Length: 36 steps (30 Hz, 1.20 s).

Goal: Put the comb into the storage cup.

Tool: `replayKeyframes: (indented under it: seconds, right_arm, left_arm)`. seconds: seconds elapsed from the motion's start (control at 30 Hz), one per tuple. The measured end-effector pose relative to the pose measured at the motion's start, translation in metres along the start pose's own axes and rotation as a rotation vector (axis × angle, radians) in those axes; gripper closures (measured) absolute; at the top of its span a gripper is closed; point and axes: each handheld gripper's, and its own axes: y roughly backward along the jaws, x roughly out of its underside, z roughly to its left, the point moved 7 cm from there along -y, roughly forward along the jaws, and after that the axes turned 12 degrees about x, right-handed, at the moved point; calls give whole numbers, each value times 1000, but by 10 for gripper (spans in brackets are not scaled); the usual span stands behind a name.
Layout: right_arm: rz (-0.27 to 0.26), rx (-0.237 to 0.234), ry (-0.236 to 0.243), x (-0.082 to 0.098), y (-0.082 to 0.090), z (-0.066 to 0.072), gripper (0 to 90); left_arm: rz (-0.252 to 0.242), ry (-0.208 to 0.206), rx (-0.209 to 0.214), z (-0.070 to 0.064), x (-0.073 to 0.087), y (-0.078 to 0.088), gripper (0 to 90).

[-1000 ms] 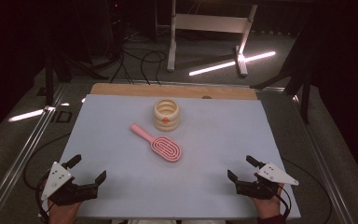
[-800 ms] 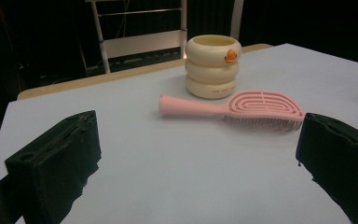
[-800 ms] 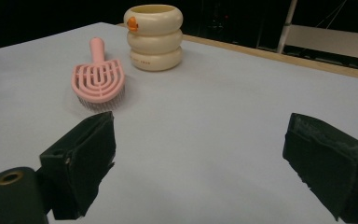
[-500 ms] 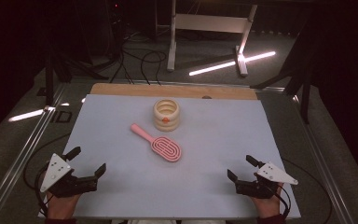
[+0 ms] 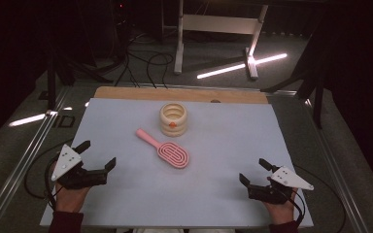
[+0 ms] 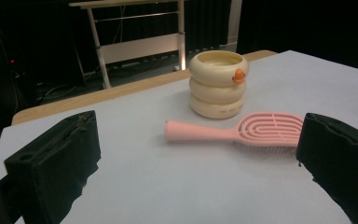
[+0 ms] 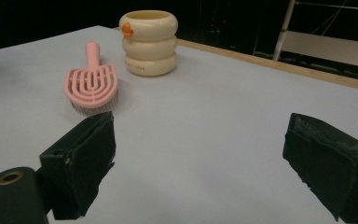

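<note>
We noted the left gripper had crept forward up its edge of the mat, jaws apart, brush lying ahead beside the cup, right gripper open and unmoved, so we judged a left-hand reach was starting.

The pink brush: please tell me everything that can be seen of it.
The brush is pink, seemingly plastic, with a straight round handle and an oval head cut with looping slots. It lies flat on the white table, bristles down, near the middle. In the high view its handle points to the far left and its head to the near right. It is just in front of the cream cup, apparently apart from it. Neither gripper touches it; both are open and well short of it.
</note>
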Motion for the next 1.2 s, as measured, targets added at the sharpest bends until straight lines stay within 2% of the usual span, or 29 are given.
replayKeyframes:
  seconds: [0.17,0.5,0.83,1.07,1.2]
  right_arm:
    - [-10,1,6,-2,-2,0,93]
    - [-10,-4,12,1,-5,-1,93]
    - [-7,-5,-2,2,-6,-1,93]
    - [-8,-6,-12,3,-5,-2,93]
    - [-7,-3,-12,3,-6,-2,93]
  left_arm:
    - [38,-5,1,7,-9,-16,3]
    - [69,-5,22,13,-18,-38,10]
    - [107,5,42,22,-29,-61,26]
    - [135,45,35,34,-29,-74,38]
    - [164,49,28,38,-29,-80,53]
